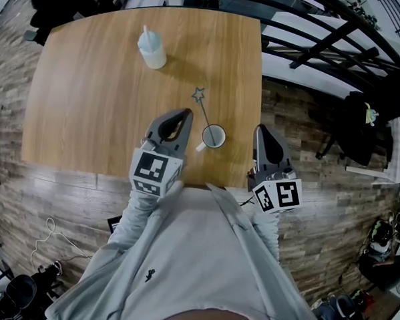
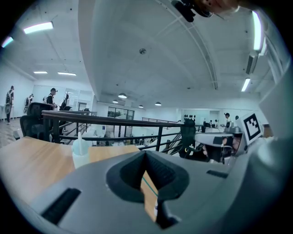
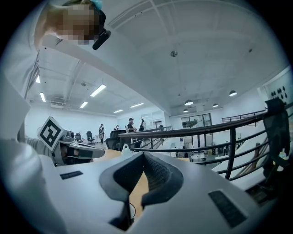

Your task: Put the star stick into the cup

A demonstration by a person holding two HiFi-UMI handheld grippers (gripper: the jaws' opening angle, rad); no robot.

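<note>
A small white cup (image 1: 222, 141) stands near the wooden table's (image 1: 96, 97) front edge. The thin star stick (image 1: 204, 111) leans out of its mouth toward the far left, star end up. My left gripper (image 1: 186, 113) is shut and holds nothing, its tips just left of the cup and apart from it. My right gripper (image 1: 260, 129) is also shut and holds nothing, hanging past the table's right edge. In the left gripper view the jaws (image 2: 145, 153) meet, and the stick (image 2: 149, 185) shows as a thin teal line below them. The right gripper view has its jaws (image 3: 144, 155) closed together.
A translucent plastic cup with a straw (image 1: 152, 49) stands at the table's far side, also visible as (image 2: 81, 153). A black railing (image 1: 327, 35) runs behind and to the right of the table. Brick floor surrounds it. People stand far off in the hall.
</note>
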